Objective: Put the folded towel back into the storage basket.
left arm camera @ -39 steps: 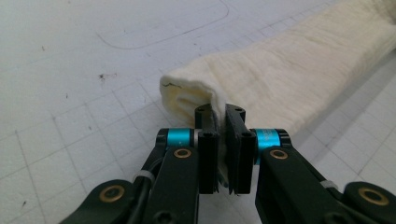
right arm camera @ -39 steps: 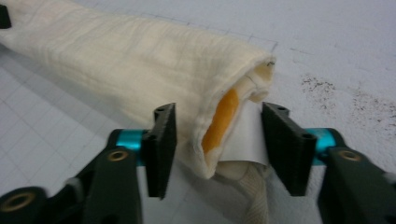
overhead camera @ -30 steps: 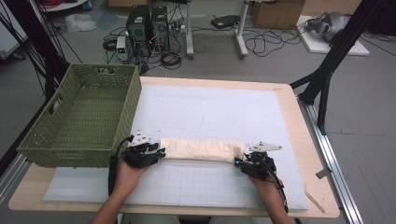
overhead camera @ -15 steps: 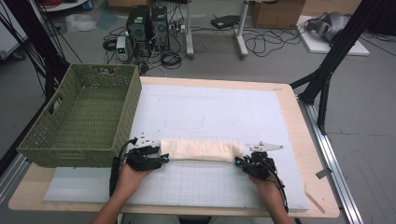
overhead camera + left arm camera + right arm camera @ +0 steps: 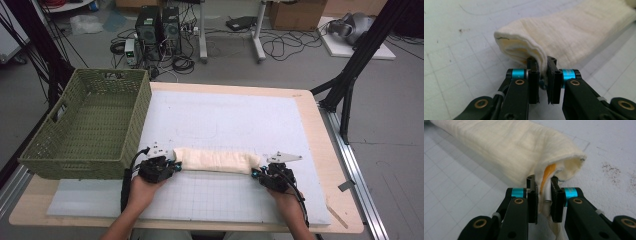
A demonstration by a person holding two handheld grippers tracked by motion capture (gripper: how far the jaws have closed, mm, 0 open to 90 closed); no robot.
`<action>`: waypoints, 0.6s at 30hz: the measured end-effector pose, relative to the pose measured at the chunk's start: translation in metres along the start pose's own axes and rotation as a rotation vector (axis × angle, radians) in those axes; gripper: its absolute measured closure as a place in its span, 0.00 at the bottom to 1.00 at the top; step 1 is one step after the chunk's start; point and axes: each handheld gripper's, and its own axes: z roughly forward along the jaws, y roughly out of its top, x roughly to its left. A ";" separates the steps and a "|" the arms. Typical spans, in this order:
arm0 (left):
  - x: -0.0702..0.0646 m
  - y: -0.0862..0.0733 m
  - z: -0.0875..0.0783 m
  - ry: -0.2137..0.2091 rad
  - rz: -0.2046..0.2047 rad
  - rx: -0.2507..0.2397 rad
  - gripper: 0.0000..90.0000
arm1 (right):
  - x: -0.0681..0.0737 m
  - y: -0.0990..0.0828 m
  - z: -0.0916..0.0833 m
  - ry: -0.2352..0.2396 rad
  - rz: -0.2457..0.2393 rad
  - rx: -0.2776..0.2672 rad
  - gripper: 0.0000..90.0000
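Observation:
A cream cloth (image 5: 216, 160), folded into a long narrow band, lies across the white grid mat (image 5: 235, 120) near the table's front. At its left end my left gripper (image 5: 174, 164) has just been closing, and its jaws now pinch the layered edge of the cloth (image 5: 564, 40). The left gripper (image 5: 542, 65) shows the cloth pressed between its black pads. At the right end, my right gripper (image 5: 256, 172) is shut on the other edge. In the right gripper view the gripper (image 5: 543, 185) holds the cloth (image 5: 506, 147) with an orange tag caught between the pads.
A green woven basket (image 5: 45, 145) stands at the table's left, close to my left hand. Beyond the cloth the mat stretches to the far edge. The wooden table edge (image 5: 330, 150) runs along the right, with a black stand leg (image 5: 345, 85) past it.
The left gripper has shifted slightly toward the cloth's left end and closed on it. The right gripper and the cloth have stayed where they were.

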 end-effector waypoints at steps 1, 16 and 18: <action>0.000 0.001 -0.001 -0.004 -0.009 -0.012 0.91 | 0.000 0.000 -0.001 -0.002 0.001 -0.005 0.89; 0.009 0.010 -0.014 -0.056 -0.101 -0.073 0.91 | -0.008 0.010 -0.020 -0.006 0.025 -0.078 0.90; 0.009 0.013 -0.018 -0.057 -0.096 -0.087 0.91 | -0.007 0.013 -0.024 -0.006 0.025 -0.092 0.90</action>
